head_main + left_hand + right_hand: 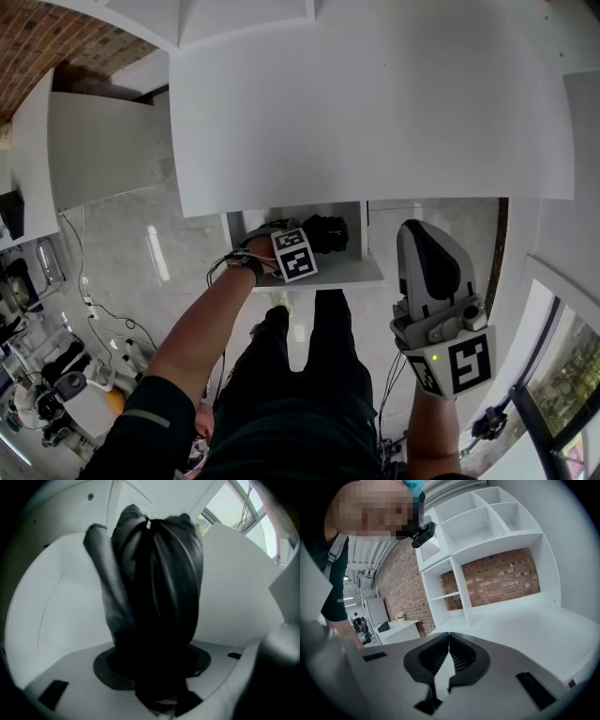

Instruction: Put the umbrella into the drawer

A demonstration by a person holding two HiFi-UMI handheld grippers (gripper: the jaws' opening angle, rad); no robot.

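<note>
Closest to us, at about 4 o'clock in the head view, our right gripper (427, 246) hangs in the air. Its own view shows the ribbed jaws tip to tip with nothing between them, so it plays no part at this point.

Our left gripper (309, 242) reaches in at 12 o'clock from our legs, under the edge of the white tabletop (375, 112) and into the open drawer (356, 273). Its jaws are clamped on the folded black umbrella (154, 597), whose bunched fabric fills the middle of the left gripper view. White drawer walls (51, 602) curve round it at 9 o'clock and 3 o'clock.

We judge the task nearly done. The umbrella is already within the drawer's walls, but it is not yet let go, and we cannot tell whether it rests on the drawer floor. What is left, as we read it, is to lower it if need be, part the jaws and draw the left gripper out.
</note>
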